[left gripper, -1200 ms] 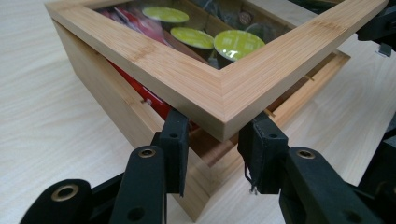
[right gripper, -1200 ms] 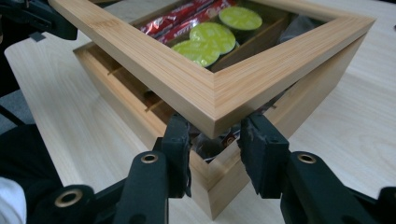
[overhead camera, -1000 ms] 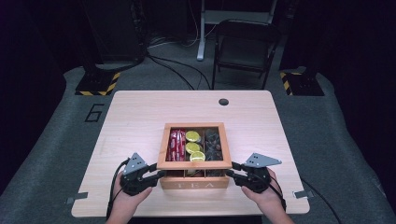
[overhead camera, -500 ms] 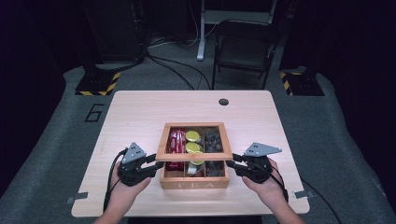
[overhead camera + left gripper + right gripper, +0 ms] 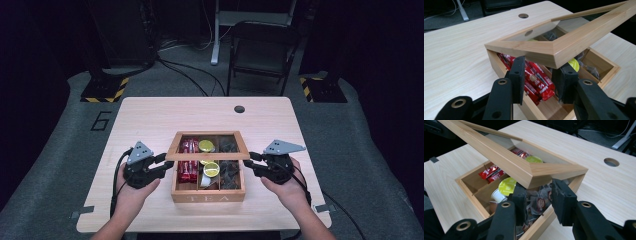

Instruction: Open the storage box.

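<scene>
Centrally on the table (image 5: 150, 115), tea box (image 5: 208, 191) with lid (image 5: 207, 156) raised; left gripper (image 5: 167, 162) and right gripper (image 5: 248, 160), jaws apart, sit under the lid's front corners.

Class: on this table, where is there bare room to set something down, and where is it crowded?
Bare wood lies between the tea box and the far edge around the round hole, and along the table's left and right edges. It is crowded at the box's sides, where the left tongs and right tongs lift its lid.
</scene>
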Available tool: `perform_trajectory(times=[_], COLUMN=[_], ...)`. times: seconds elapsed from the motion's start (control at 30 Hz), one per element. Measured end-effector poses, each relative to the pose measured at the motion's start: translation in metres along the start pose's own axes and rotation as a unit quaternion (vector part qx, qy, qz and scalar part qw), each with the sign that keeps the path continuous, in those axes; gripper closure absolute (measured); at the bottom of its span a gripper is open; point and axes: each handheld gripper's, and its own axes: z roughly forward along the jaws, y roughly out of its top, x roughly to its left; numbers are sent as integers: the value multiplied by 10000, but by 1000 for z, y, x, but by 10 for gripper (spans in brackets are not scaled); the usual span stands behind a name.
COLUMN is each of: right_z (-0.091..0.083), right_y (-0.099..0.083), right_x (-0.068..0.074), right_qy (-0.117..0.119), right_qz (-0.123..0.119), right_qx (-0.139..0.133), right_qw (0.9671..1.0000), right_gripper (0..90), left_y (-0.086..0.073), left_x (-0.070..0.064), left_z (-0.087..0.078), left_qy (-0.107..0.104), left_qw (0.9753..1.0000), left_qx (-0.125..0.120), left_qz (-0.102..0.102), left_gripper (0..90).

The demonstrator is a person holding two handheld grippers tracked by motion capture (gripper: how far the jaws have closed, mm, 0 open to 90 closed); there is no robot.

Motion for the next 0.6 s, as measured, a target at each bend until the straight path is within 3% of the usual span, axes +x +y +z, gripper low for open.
perform_trajectory(times=[0.33, 0.6], right_z=[0, 3], right_y=[22, 34], right_x=[-7, -16], right_qy=[-96, -7], right_qz=[-159, -15], right_qx=[17, -123], right_qw=[9998, 9999], right_gripper=[645, 635], left_y=[20, 31], left_x=[8, 15], left_z=[0, 2], left_qy=[7, 16], left_qw=[10000, 9998], left_qx=[-99, -182], left_qz=[0, -10], left_gripper=[637, 664])
